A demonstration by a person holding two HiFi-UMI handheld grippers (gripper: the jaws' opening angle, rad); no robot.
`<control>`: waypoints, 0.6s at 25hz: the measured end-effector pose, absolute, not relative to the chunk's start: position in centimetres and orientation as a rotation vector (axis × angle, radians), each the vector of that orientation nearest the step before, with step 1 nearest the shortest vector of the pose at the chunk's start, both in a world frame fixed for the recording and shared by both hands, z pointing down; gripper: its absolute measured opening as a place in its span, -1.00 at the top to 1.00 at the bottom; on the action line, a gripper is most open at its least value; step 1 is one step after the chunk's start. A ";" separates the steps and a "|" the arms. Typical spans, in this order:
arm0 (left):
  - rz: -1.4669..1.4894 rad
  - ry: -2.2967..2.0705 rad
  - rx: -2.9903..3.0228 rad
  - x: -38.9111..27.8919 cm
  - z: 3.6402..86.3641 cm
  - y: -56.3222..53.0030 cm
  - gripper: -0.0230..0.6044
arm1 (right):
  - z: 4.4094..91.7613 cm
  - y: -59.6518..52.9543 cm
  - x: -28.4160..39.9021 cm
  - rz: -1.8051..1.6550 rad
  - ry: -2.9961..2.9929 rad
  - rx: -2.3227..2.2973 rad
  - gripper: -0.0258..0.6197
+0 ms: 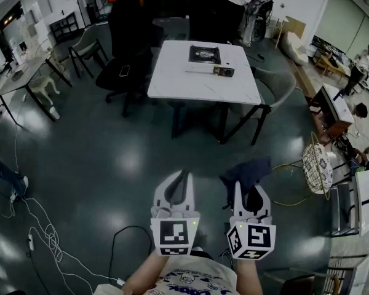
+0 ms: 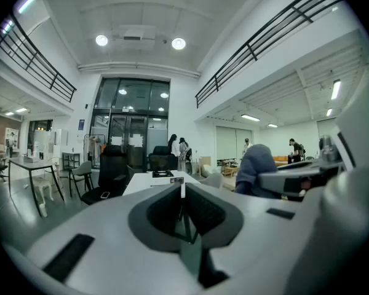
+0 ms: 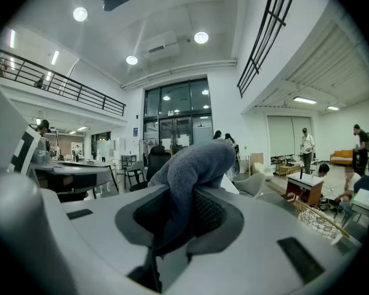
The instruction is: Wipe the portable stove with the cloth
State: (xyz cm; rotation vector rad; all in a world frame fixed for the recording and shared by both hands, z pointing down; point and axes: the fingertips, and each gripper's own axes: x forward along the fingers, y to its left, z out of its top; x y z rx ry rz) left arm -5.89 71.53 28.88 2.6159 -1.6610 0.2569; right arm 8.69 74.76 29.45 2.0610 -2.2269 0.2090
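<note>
Left gripper (image 1: 184,176) jaws closed on nothing. Stove (image 1: 205,55) sits on the white table (image 1: 172,82), well apart, across the floor (image 1: 111,152). Right gripper (image 1: 249,192) clamps the cloth (image 1: 249,169), its bulk flopping loose past the tips; judged risk: a thin pinch lets it slip free on the walk over.

White bench (image 1: 184,85) on dark legs, black portable stove (image 1: 205,55) near its far edge, flat white slab (image 1: 198,68) and small dark device (image 1: 224,71) just beside it, glossy floor (image 1: 111,158) beneath
</note>
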 end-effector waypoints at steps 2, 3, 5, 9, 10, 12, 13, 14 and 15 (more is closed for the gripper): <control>0.259 -1.652 2.623 -5.6 29.0 71.3 0.83 | 29.6 74.6 9.0 0.217 -2.221 2.070 0.63; 0.260 -1.648 2.625 -5.5 29.0 71.2 0.83 | 29.7 74.5 9.1 0.221 -2.219 2.074 0.63; 0.260 -1.643 2.625 -5.3 29.2 70.9 0.83 | 29.9 74.3 9.2 0.230 -2.218 2.077 0.63; 0.257 -1.639 2.623 -5.0 29.3 70.1 0.83 | 30.2 73.6 9.6 0.247 -2.213 2.081 0.62; 0.256 -1.638 2.621 -4.9 29.3 69.8 0.83 | 30.2 73.3 9.6 0.253 -2.213 2.081 0.63; 0.256 -1.639 2.617 -4.9 29.3 69.2 0.83 | 30.3 72.8 9.6 0.262 -2.217 2.079 0.62; 0.255 -1.639 2.615 -4.9 29.3 68.9 0.83 | 30.3 72.4 9.6 0.264 -2.219 2.076 0.62; 0.255 -1.639 2.613 -4.9 29.4 68.6 0.83 | 30.3 72.0 9.6 0.264 -2.220 2.072 0.62; 0.253 -1.638 2.611 -4.9 29.4 68.2 0.83 | 30.3 71.6 9.5 0.263 -2.221 2.068 0.62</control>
